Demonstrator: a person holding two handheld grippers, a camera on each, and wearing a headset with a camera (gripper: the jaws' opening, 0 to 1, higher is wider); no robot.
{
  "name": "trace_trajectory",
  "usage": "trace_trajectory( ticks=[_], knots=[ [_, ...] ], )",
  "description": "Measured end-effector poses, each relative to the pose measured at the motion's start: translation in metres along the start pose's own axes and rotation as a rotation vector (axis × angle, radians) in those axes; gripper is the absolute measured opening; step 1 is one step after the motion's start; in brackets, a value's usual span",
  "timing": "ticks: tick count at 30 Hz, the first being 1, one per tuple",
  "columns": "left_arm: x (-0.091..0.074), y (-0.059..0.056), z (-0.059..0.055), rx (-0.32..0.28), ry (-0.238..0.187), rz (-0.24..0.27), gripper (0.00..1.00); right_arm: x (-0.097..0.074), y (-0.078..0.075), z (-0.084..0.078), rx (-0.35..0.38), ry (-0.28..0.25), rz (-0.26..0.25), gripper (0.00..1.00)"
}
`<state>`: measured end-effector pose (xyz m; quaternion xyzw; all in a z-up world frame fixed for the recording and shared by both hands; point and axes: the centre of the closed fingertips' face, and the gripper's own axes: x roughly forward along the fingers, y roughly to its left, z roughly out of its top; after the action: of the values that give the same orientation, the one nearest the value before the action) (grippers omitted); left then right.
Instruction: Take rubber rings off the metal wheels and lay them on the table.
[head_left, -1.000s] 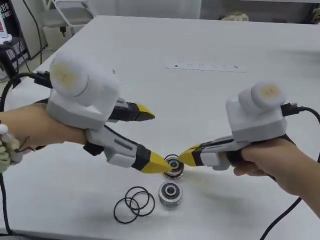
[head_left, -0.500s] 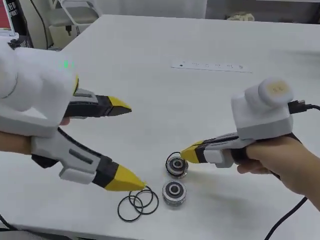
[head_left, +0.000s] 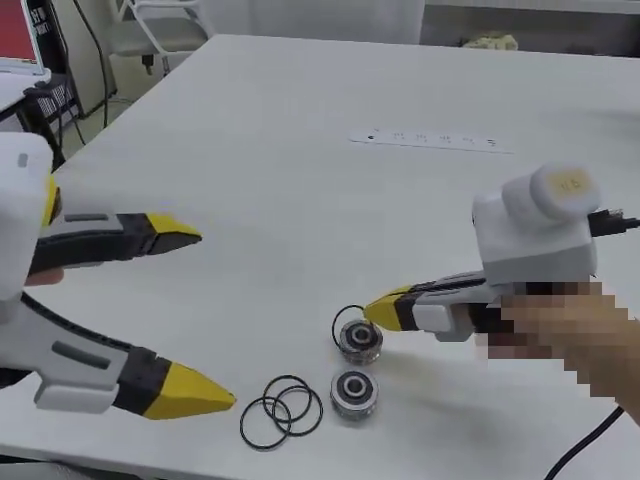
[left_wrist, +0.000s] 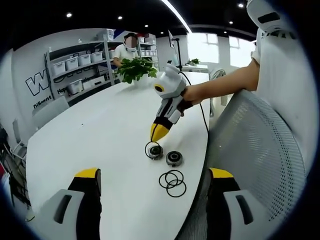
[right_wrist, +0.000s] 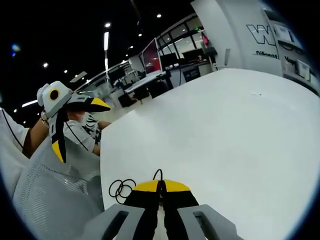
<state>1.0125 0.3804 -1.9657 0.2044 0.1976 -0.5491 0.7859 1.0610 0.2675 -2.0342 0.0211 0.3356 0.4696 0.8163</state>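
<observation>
Two metal wheels stand near the table's front edge, the farther one (head_left: 360, 341) (left_wrist: 155, 151) and the nearer one (head_left: 352, 391) (left_wrist: 174, 158). My right gripper (head_left: 375, 312) (right_wrist: 160, 186) is shut on a thin black rubber ring (head_left: 340, 320) (right_wrist: 157, 174), which loops up off the farther wheel. Three loose rings (head_left: 282, 408) (left_wrist: 172, 181) (right_wrist: 121, 188) lie overlapping on the table, left of the nearer wheel. My left gripper (head_left: 195, 315) (left_wrist: 154, 174) is wide open and holds nothing, well to the left of the wheels.
A white power strip (head_left: 430, 138) lies farther back on the white table (head_left: 300, 150). The table's front edge runs just below the loose rings. A mesh chair back (left_wrist: 260, 150) stands close by, and a person stands by a plant (left_wrist: 135, 70) at the far end.
My left gripper has pulled back from the farther wheel to the left and toward me, with its jaws wider apart. The right gripper stays at the wheel, with the ring looped up from it.
</observation>
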Motion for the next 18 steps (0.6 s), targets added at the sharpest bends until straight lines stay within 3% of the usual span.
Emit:
trace_trajectory(
  ticks=[9, 18],
  knots=[
    [-0.011, -0.006, -0.018, -0.07, -0.005, 0.039, 0.85, 0.002, 0.014, 0.007, -0.014, -0.012, 0.034, 0.0],
    [-0.012, -0.016, -0.041, -0.104, 0.041, 0.058, 0.83, 0.01, 0.034, 0.005, -0.026, 0.013, 0.102, 0.0]
  ],
)
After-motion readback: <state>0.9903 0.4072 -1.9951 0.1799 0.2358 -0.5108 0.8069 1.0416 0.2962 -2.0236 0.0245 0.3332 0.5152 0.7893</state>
